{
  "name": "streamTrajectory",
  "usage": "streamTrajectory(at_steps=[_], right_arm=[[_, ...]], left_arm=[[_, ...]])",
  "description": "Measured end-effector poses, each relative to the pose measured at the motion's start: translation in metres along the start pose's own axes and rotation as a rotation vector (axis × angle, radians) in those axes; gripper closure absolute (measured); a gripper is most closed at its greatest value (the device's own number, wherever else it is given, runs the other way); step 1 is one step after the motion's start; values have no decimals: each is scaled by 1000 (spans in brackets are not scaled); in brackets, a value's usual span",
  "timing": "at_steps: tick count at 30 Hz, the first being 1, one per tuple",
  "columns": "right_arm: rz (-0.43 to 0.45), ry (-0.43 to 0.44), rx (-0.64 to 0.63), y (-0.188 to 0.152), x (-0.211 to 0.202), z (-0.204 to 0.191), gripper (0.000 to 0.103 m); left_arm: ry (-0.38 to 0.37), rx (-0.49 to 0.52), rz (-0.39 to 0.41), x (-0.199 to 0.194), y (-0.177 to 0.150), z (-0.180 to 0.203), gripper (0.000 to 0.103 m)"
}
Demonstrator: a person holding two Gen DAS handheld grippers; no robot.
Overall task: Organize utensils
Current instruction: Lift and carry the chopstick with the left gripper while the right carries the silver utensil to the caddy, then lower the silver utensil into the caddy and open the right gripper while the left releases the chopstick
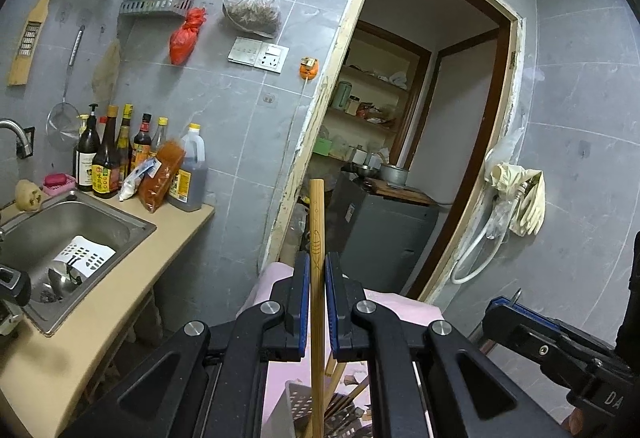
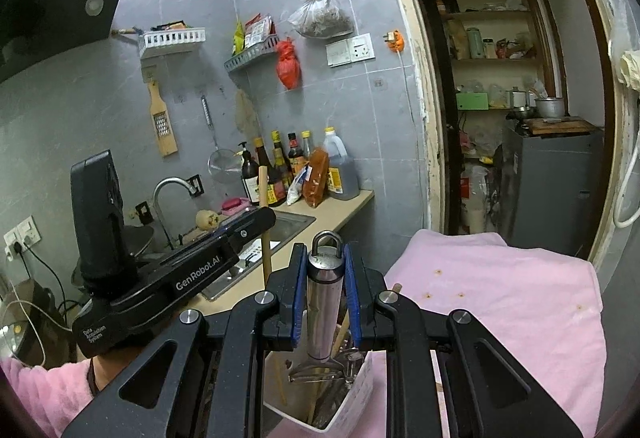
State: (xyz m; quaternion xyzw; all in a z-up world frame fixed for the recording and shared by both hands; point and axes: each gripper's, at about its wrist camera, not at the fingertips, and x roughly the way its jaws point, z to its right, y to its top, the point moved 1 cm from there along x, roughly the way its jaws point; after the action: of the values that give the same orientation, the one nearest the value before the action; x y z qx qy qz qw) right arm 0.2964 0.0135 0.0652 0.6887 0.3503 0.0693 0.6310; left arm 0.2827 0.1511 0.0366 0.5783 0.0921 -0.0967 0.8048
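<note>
My left gripper (image 1: 317,270) is shut on a wooden chopstick (image 1: 317,222) that stands upright; its lower end reaches down into a white perforated utensil holder (image 1: 298,404). My right gripper (image 2: 325,278) is shut on the steel handle of a metal utensil (image 2: 325,302) with a hanging loop on top. That utensil's head sits inside the white utensil holder (image 2: 352,398), among several other sticks and tools. The left gripper (image 2: 256,222) with its chopstick (image 2: 264,197) shows at the left of the right wrist view. The right gripper's body (image 1: 560,350) appears at the lower right of the left wrist view.
The holder stands on a pink cloth (image 2: 500,286). A beige counter (image 1: 120,278) with a steel sink (image 1: 60,234) runs to the left, with sauce bottles (image 1: 116,153) at its far end. A doorway (image 1: 420,137) opens ahead onto a grey cabinet (image 1: 384,234).
</note>
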Motion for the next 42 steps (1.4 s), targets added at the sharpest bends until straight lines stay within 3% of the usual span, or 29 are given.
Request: streamTrajectory(at_steps=[18, 26, 42], right_arm=[[-123, -38, 50, -41, 28, 9, 86], [-149, -61, 99, -58, 32, 12, 86], [-115, -114, 150, -64, 10, 21, 60]], left_arm=[[-10, 40, -54, -5, -18, -3, 95], [-46, 62, -124, -7, -30, -6, 95], [-68, 59, -223, -12, -49, -9, 93]])
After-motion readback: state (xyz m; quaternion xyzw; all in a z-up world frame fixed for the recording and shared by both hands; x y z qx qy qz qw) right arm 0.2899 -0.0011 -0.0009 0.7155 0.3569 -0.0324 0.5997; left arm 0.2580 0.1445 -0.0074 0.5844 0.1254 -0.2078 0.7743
